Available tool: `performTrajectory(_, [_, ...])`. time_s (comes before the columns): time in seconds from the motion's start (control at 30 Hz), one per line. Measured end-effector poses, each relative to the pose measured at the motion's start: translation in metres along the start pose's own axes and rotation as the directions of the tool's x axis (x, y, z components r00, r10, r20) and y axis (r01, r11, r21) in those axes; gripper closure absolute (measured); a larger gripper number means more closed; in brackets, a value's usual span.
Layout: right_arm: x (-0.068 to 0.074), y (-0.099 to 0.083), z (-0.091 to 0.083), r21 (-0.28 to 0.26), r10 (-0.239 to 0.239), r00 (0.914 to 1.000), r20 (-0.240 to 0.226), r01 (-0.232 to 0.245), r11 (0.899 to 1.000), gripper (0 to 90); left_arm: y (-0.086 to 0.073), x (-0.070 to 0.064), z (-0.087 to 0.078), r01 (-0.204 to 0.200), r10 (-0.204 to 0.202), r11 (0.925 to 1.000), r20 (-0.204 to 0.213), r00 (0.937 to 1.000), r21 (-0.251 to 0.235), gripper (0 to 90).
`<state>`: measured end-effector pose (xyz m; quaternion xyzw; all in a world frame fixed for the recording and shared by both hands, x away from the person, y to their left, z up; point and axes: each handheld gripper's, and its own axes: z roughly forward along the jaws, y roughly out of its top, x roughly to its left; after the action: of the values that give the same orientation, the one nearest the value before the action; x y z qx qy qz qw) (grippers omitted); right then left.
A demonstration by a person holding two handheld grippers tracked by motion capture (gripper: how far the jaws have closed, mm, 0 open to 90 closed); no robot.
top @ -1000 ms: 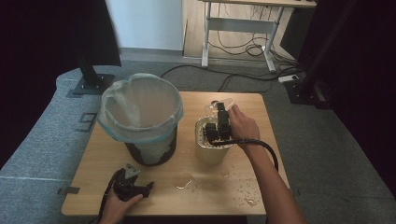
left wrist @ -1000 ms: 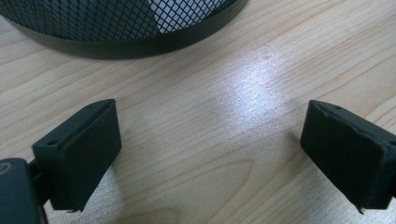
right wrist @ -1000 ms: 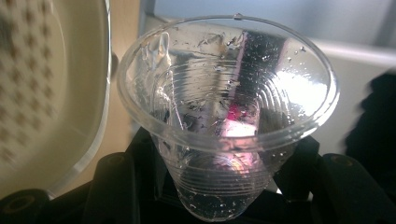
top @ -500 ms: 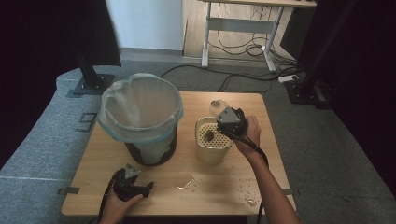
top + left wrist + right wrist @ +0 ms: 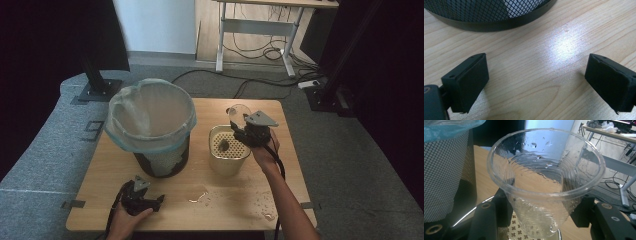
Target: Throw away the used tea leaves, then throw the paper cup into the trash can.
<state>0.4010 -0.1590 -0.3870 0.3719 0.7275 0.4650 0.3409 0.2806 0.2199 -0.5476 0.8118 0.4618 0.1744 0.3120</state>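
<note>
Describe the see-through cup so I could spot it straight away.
Start at the big mesh bin with its plastic liner on the wooden table. To its right stands a cream tub with a perforated lid. Just above the tub's far edge, the right tool grips the clear plastic cup, ribbed and wet with droplets.

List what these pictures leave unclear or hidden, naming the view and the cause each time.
- Inside of the lined bin, high view: the bag's folds hide the bottom.
- Dark item in the cream strainer pot, high view: too small to identify.
- Right gripper pads, right gripper view: behind the clear cup.
- Bin's upper part, left gripper view: cut off by the top edge.
</note>
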Motion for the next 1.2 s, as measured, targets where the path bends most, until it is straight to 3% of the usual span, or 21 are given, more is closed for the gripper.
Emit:
performTrajectory(0.27, [0.002,0.006,-0.002,-0.016,-0.002,1.0,-0.002,0.002,1.0,44.8,0.0,0.0,0.0,0.0,0.0,1.0,0.002,1.0,0.0,4.9])
performTrajectory(0.47, [0.009,0.038,-0.014,-0.084,0.0,0.9998,-0.02,-0.001,0.996,44.6,0.001,0.0,0.0,-0.005,0.005,1.0,0.005,1.0,0.002,4.9])
performTrajectory(0.57, [0.017,0.066,-0.019,-0.138,0.005,0.999,-0.044,-0.011,0.99,44.6,0.0,0.0,0.0,-0.005,0.005,1.0,0.004,1.0,0.0,5.1])
performTrajectory(0.6, [0.017,0.066,-0.019,-0.138,0.005,0.999,-0.044,-0.011,0.99,44.6,0.0,0.0,0.0,-0.005,0.005,1.0,0.004,1.0,0.0,5.2])
performTrajectory(0.63, [0.022,0.081,-0.021,-0.16,0.007,0.9981,-0.061,-0.017,0.987,44.6,0.0,-0.001,0.0,-0.005,0.005,1.0,0.006,1.0,-0.002,5.3])
performTrajectory(0.83, [0.043,0.119,-0.021,-0.196,0.026,0.9898,-0.14,-0.054,0.979,44.5,0.001,-0.001,0.001,-0.01,0.01,1.0,0.012,0.9999,-0.001,5.3])
performTrajectory(0.9, [0.046,0.123,-0.02,-0.197,0.023,0.9888,-0.148,-0.052,0.979,44.5,0.001,-0.001,0.001,-0.01,0.01,1.0,0.012,0.9999,-0.001,5.3])
performTrajectory(0.93, [0.058,0.133,-0.015,-0.199,0.01,0.9854,-0.17,-0.044,0.979,44.3,0.001,-0.001,0.001,-0.01,0.01,0.9999,0.012,0.9999,-0.001,5.3])
performTrajectory(1.1, [0.079,0.146,0.001,-0.192,-0.006,0.9783,-0.207,-0.034,0.981,43.9,0.002,-0.004,0.002,-0.017,0.017,0.9999,0.021,0.9996,-0.001,5.3])
performTrajectory(1.2, [0.096,0.152,0.018,-0.176,-0.004,0.9682,-0.25,-0.041,0.984,43.5,0.002,-0.005,0.002,-0.024,0.024,0.9997,0.027,0.9994,-0.002,5.3])
